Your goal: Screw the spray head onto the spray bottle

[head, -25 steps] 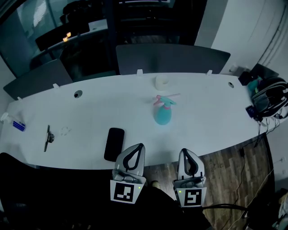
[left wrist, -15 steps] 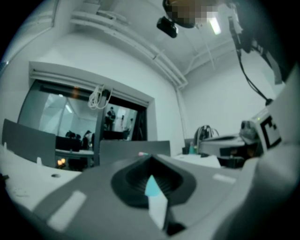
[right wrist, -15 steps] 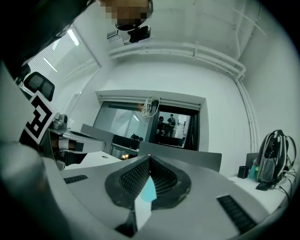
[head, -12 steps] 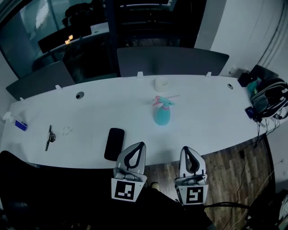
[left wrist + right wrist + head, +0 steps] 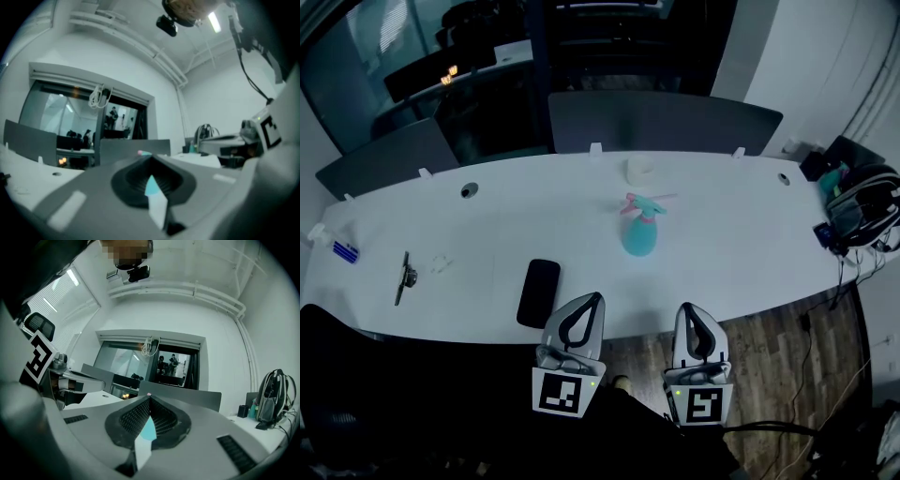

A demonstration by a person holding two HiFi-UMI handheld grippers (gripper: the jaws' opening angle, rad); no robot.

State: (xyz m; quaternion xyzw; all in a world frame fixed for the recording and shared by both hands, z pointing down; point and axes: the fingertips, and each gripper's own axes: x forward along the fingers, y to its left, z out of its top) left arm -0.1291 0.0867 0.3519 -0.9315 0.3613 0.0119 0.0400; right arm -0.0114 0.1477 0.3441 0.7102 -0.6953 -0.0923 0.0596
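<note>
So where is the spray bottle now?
In the head view the spray bottle stands on the white table, slightly right of centre, with the black phone to its left, nearer the front edge.

Bottle: teal, rounded body narrowing to the neck, standing upright on the white table, right of the table's middle and nearer its far edge, apart from other objects. Spray head: teal with a pink part at its left side, seated on top of the bottle's neck. Whether it is screwed tight cannot be told.
</note>
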